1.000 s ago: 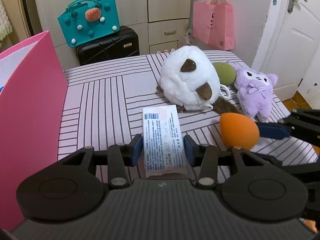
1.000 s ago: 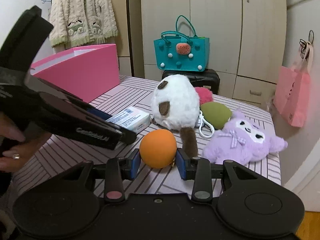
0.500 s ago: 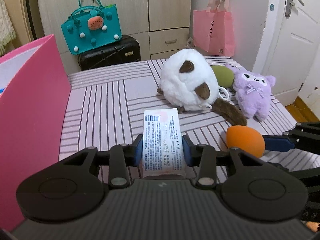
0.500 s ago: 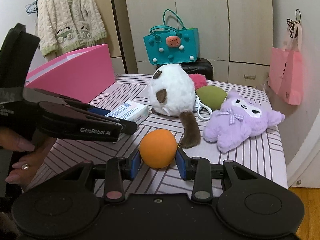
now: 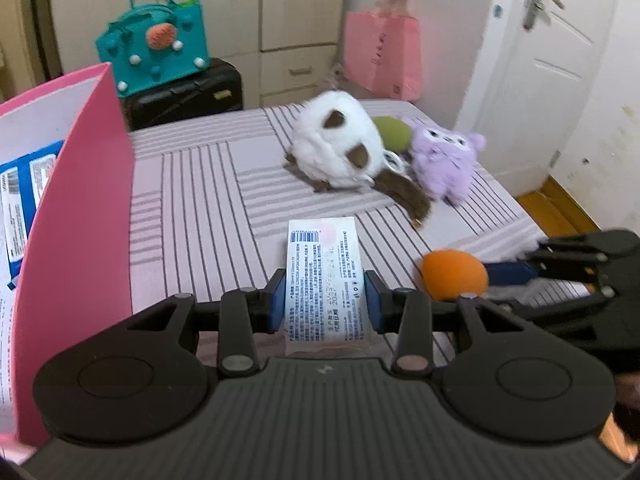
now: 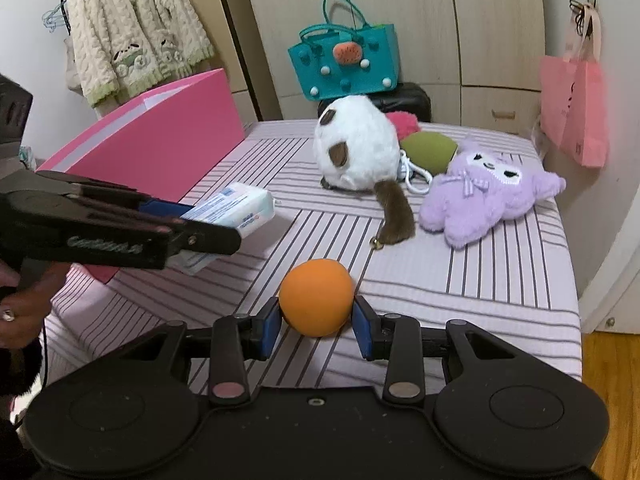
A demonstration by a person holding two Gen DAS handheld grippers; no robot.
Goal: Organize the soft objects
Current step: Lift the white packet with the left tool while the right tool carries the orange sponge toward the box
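Above the near edge of the striped bed (image 6: 440, 280), the left gripper (image 5: 325, 300) clamps a tissue pack (image 5: 326, 280) beside the pink box (image 5: 76, 240) while the right gripper (image 6: 316, 320) pinches an orange ball (image 6: 316, 297), which may pop out sideways if squeezed unevenly.
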